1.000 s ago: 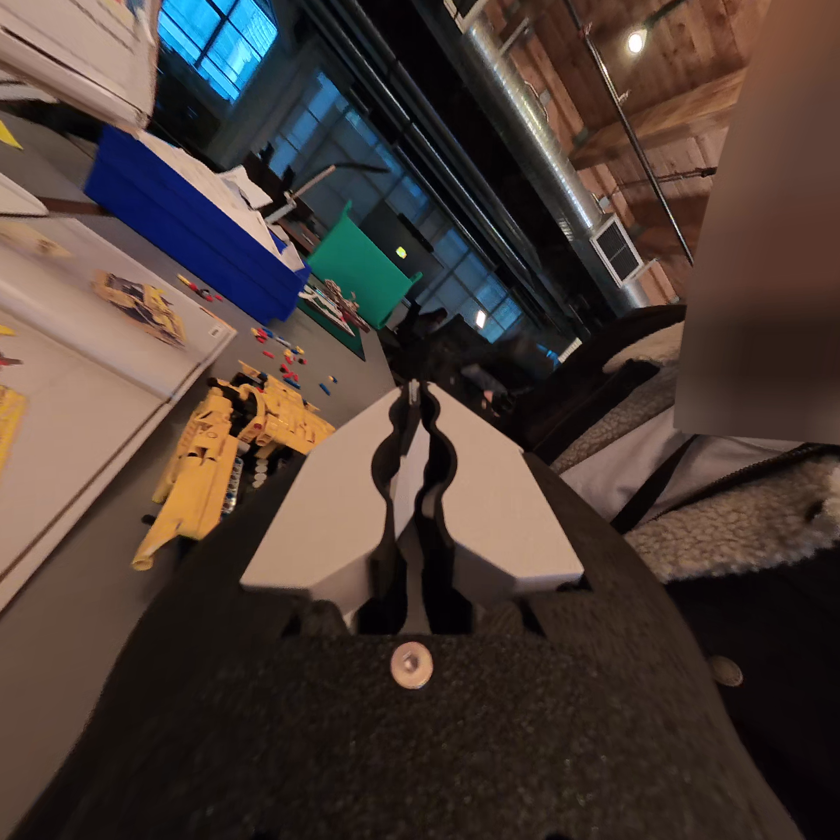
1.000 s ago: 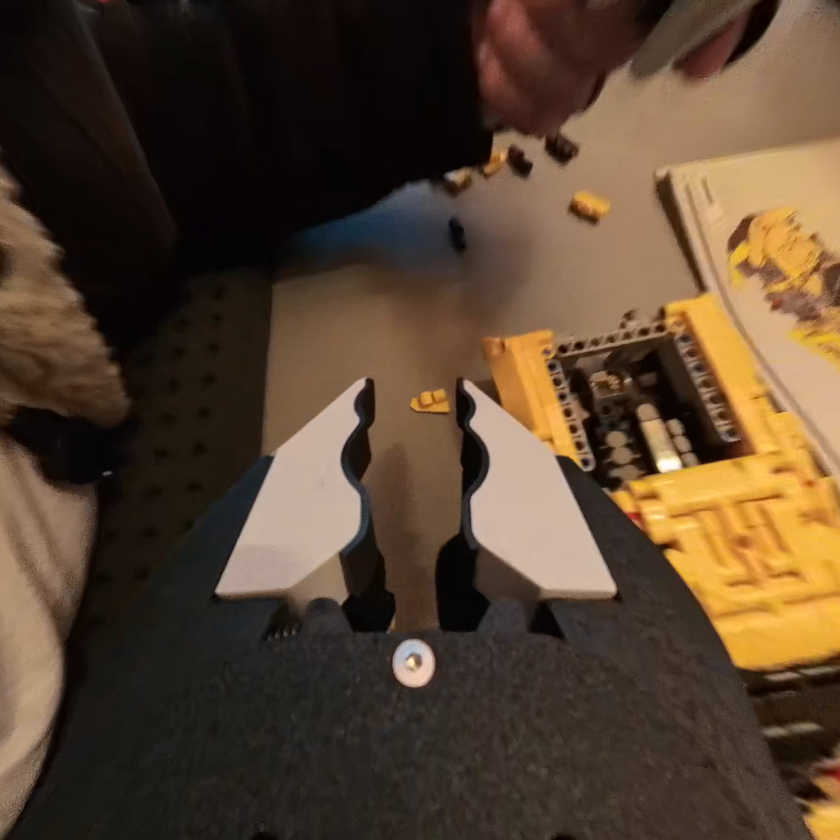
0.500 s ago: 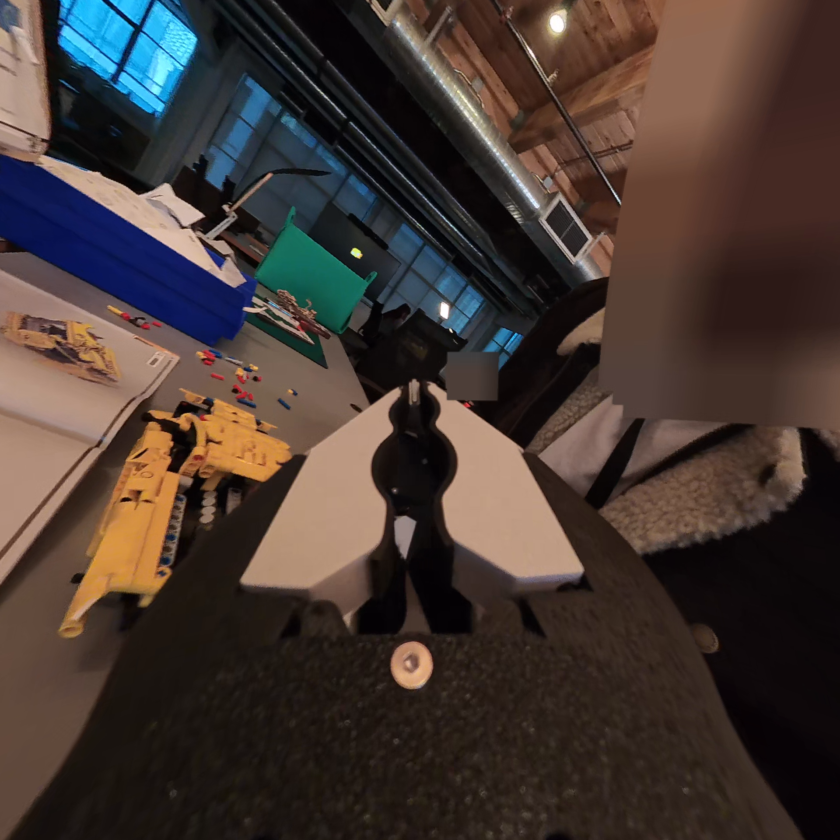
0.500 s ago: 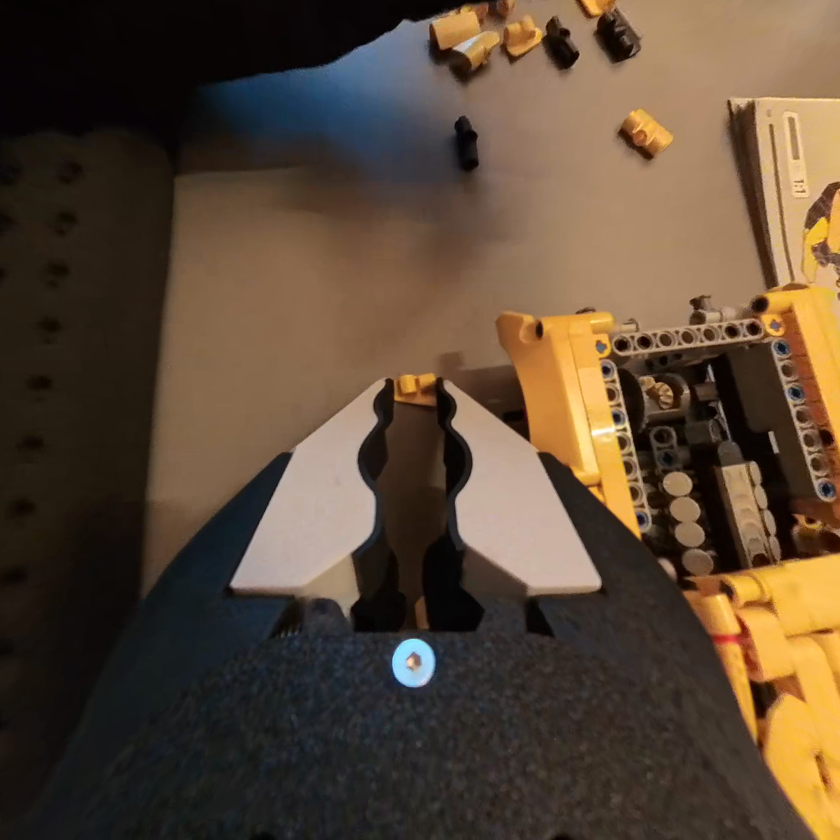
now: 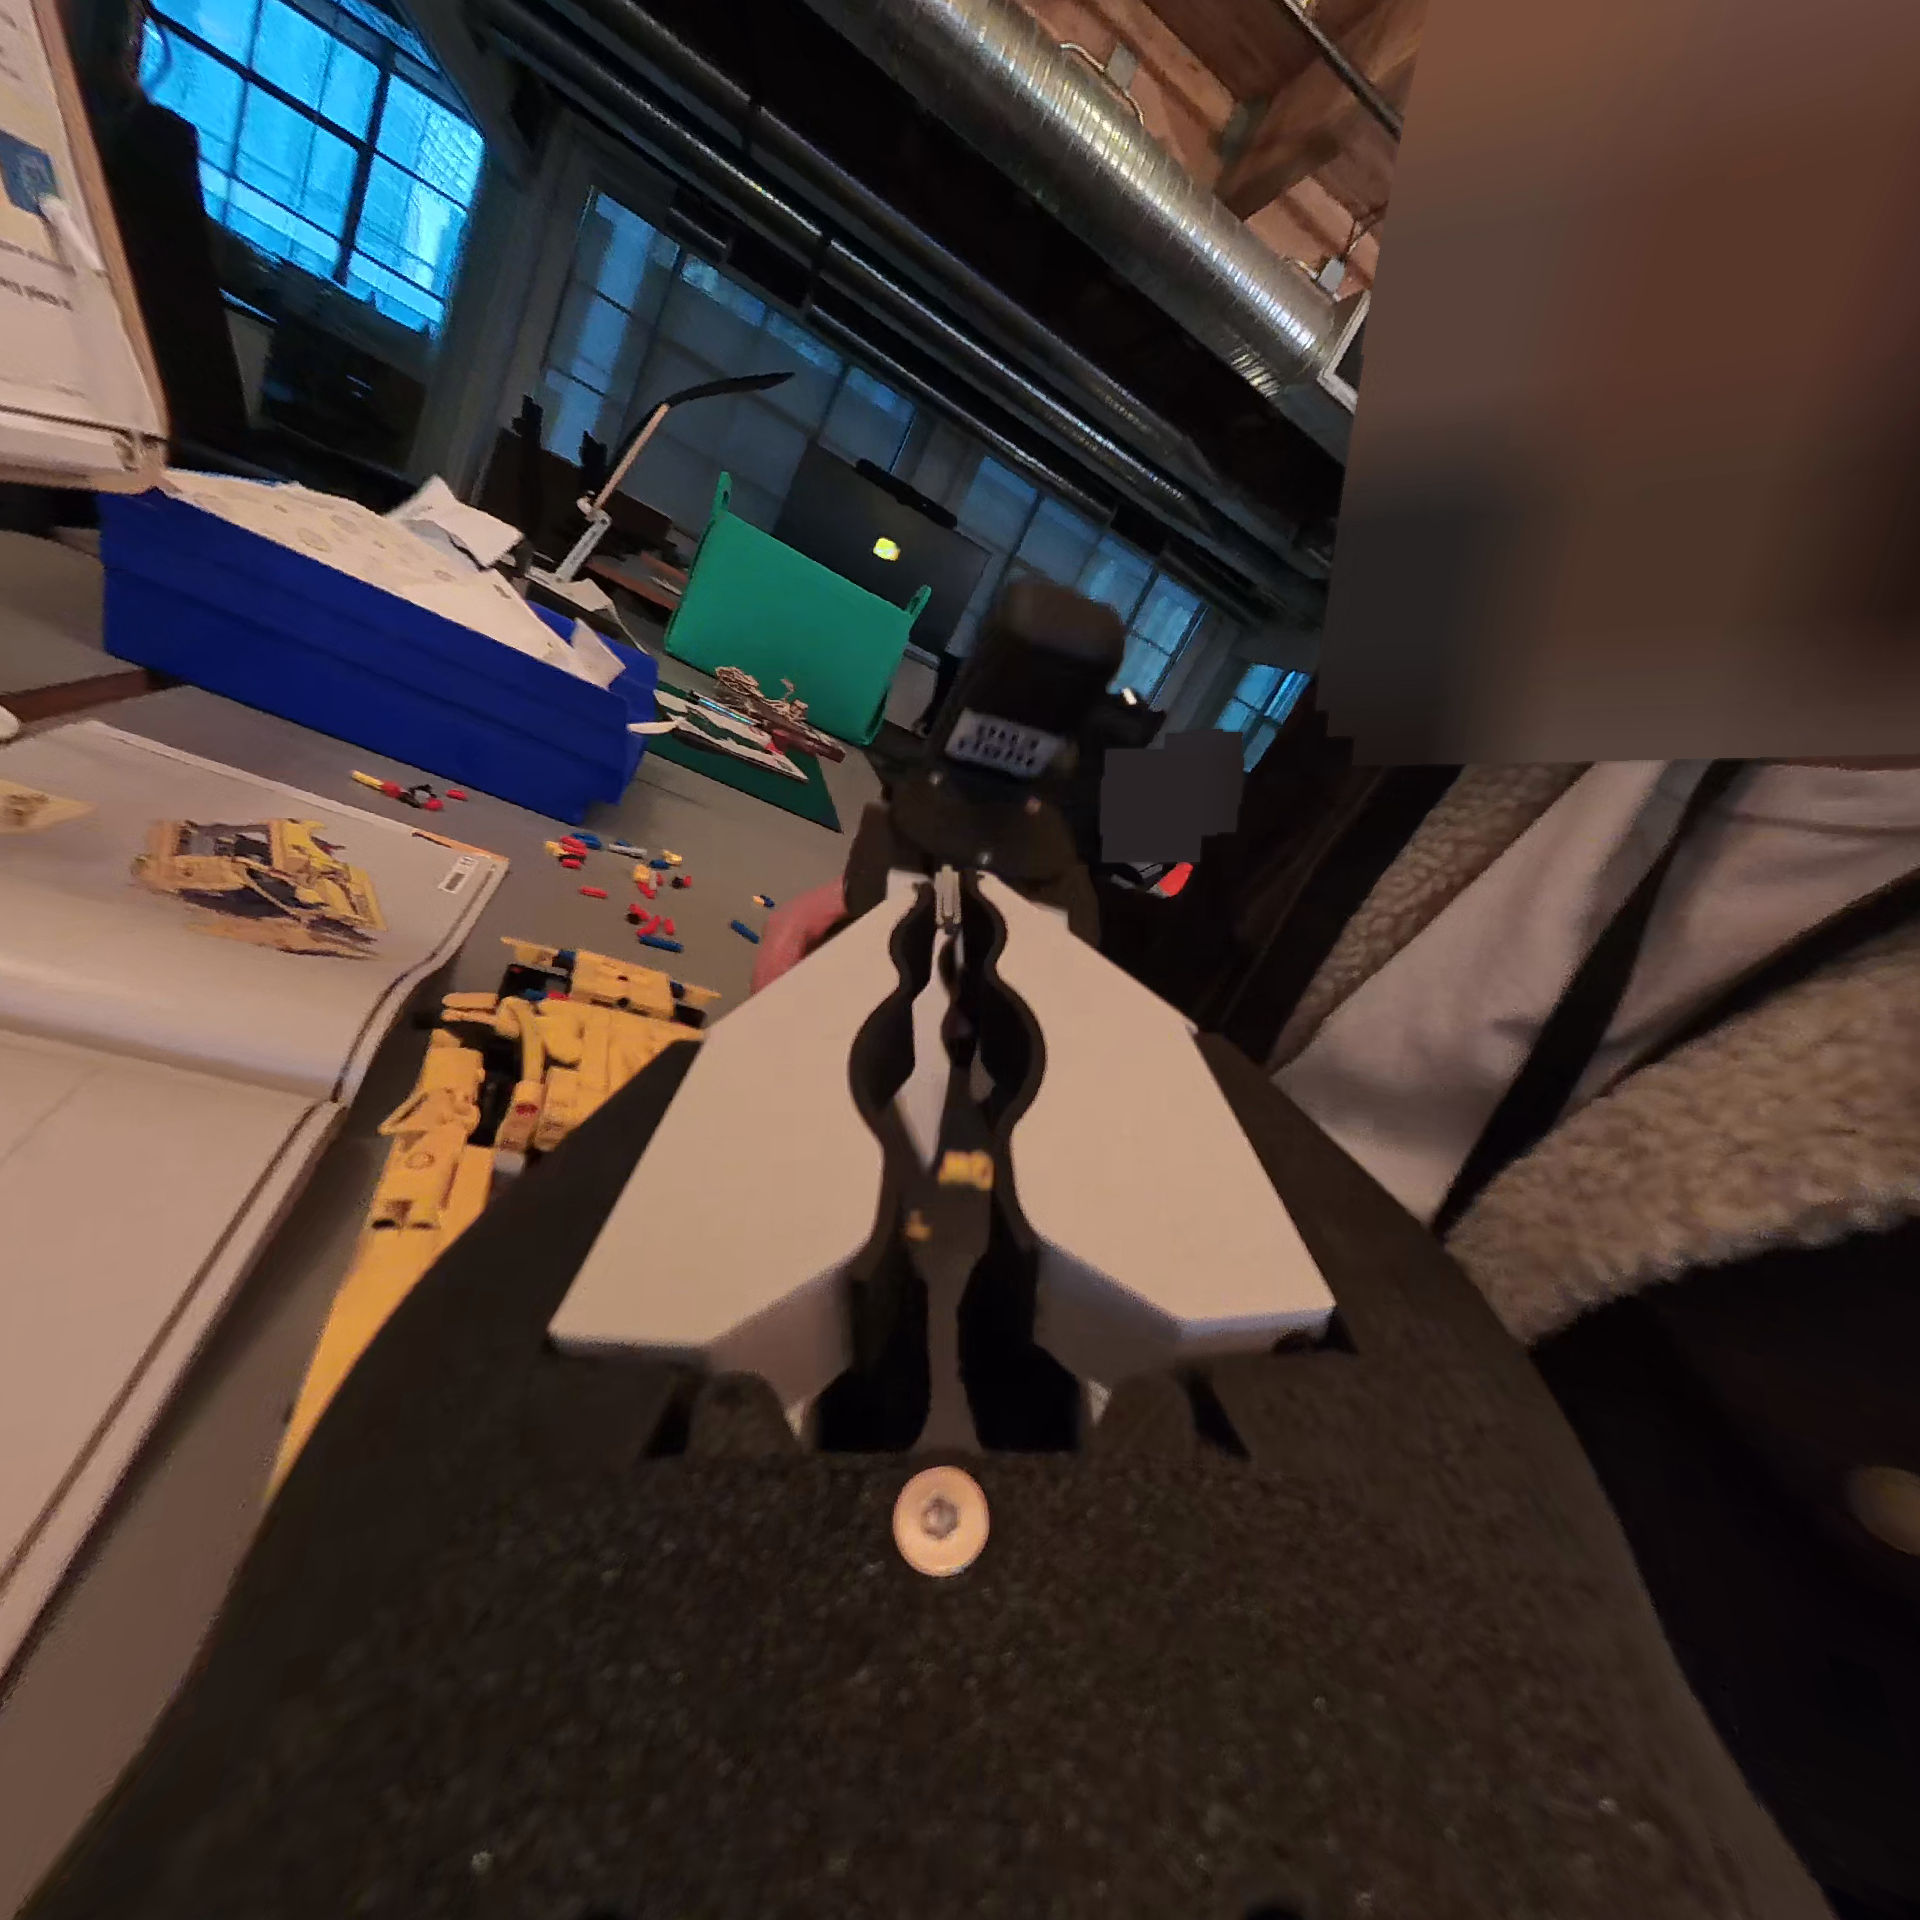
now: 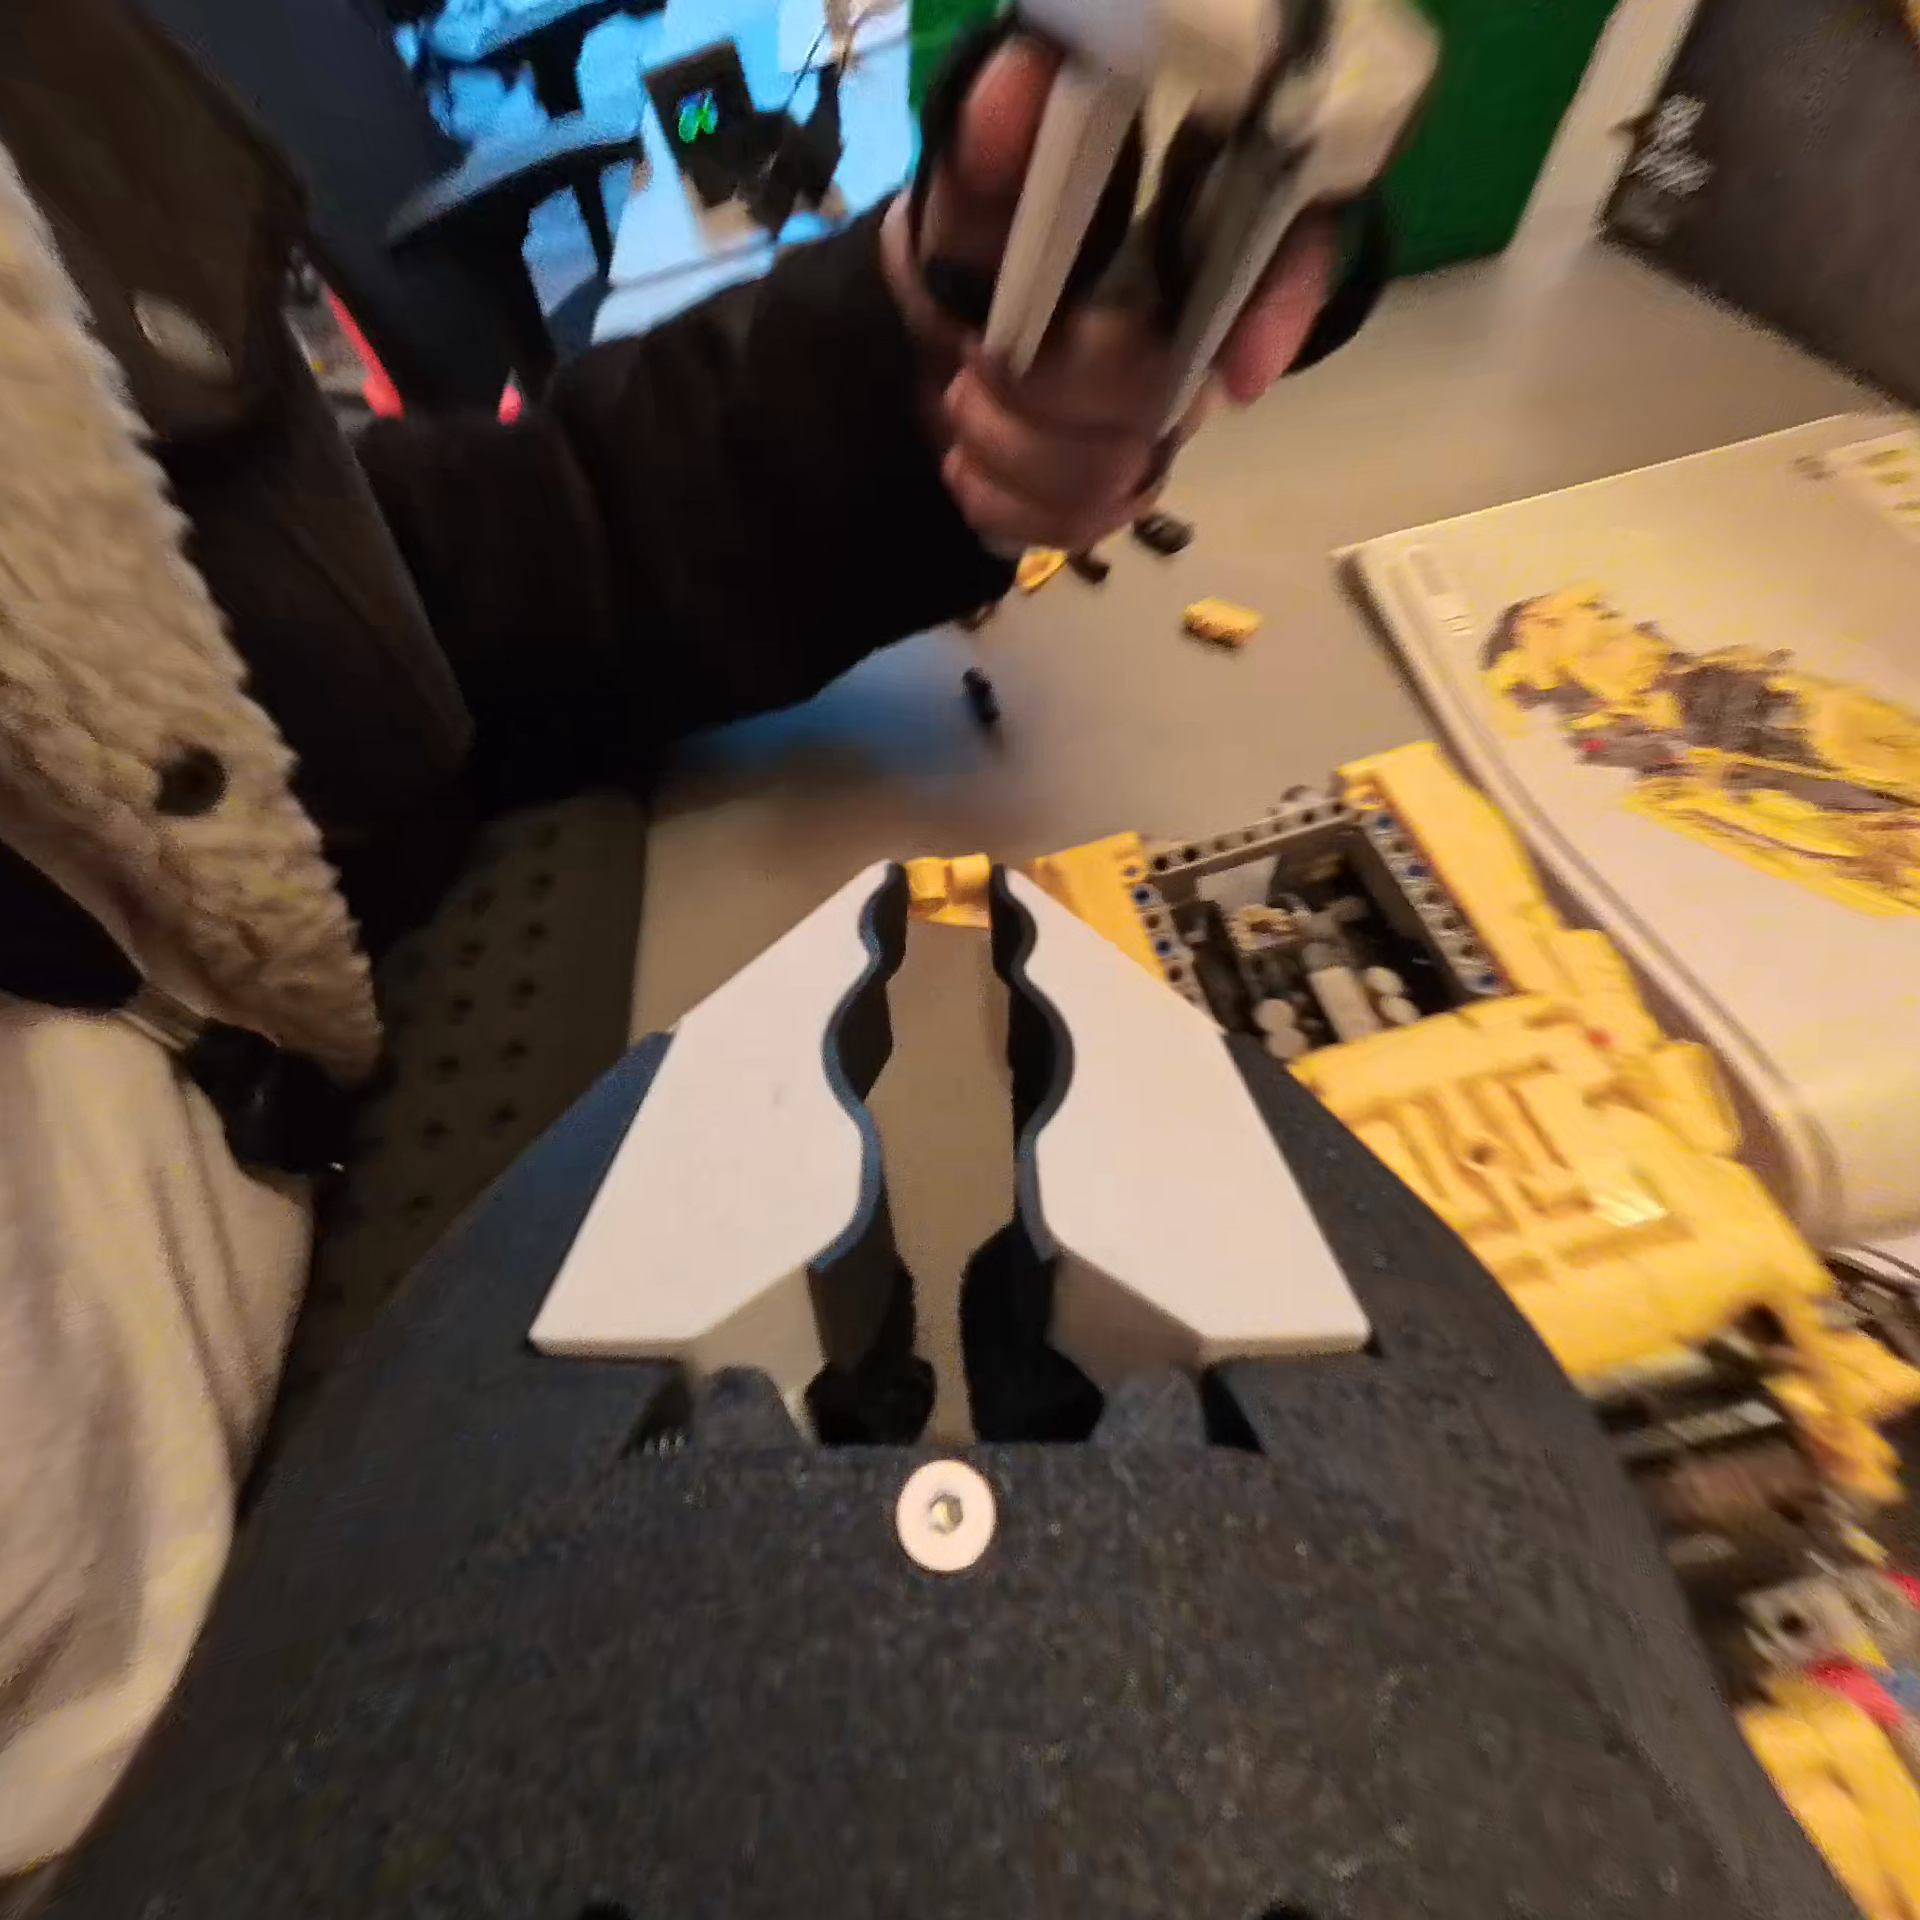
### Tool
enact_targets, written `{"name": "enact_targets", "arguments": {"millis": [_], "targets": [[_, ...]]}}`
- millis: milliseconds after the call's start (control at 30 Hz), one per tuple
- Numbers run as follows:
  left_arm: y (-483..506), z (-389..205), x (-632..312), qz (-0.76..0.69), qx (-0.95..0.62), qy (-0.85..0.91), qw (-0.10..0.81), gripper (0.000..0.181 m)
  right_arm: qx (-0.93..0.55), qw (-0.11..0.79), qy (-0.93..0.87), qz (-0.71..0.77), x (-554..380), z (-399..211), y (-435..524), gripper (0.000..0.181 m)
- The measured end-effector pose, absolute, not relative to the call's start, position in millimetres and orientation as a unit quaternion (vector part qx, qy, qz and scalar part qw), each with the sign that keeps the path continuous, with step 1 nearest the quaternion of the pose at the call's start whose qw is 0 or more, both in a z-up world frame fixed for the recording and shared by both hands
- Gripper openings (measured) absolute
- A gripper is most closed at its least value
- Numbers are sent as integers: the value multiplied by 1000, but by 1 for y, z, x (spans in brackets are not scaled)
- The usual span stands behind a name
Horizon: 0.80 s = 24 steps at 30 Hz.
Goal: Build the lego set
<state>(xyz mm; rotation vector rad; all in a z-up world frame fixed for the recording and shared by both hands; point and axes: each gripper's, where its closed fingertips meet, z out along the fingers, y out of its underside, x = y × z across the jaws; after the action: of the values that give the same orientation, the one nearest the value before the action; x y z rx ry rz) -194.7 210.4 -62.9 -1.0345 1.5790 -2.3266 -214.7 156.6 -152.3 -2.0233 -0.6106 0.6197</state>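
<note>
I'm pinching a small yellow brick (image 6: 945, 878) in the right tongs (image 6: 943, 883) near the counter (image 6: 1122, 717) edge; left tongs (image 5: 948, 902) are clamping a thin grey pin (image 5: 948, 896), raised off the knobbly yellow model (image 5: 561, 1039).

Loft workshop: ducting (image 5: 1122, 197), factory windows (image 5: 312, 177).

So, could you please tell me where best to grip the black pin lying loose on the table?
Pinch the black pin across its middle, coming straight down from above: it lies flat on the table, clear of other pieces.

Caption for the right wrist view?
Right gripper pinches a small yellow brick beside the half-built yellow model.
</note>
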Motion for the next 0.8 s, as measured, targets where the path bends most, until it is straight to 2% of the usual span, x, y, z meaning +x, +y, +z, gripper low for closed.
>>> {"name": "enact_targets", "arguments": {"millis": [67,200,800], "targets": [[201,-66,-190,-766,-334,542,88,4,-821,477,-210,233,-189,-132,161,15],[188,-74,-176,-754,-340,555,91,4,-820,469,-163,286,-165,-106,159,15],[151,-99,-166,-697,-332,629,92,4,-822,467,-193,264,-161,-109,159,15]]}}
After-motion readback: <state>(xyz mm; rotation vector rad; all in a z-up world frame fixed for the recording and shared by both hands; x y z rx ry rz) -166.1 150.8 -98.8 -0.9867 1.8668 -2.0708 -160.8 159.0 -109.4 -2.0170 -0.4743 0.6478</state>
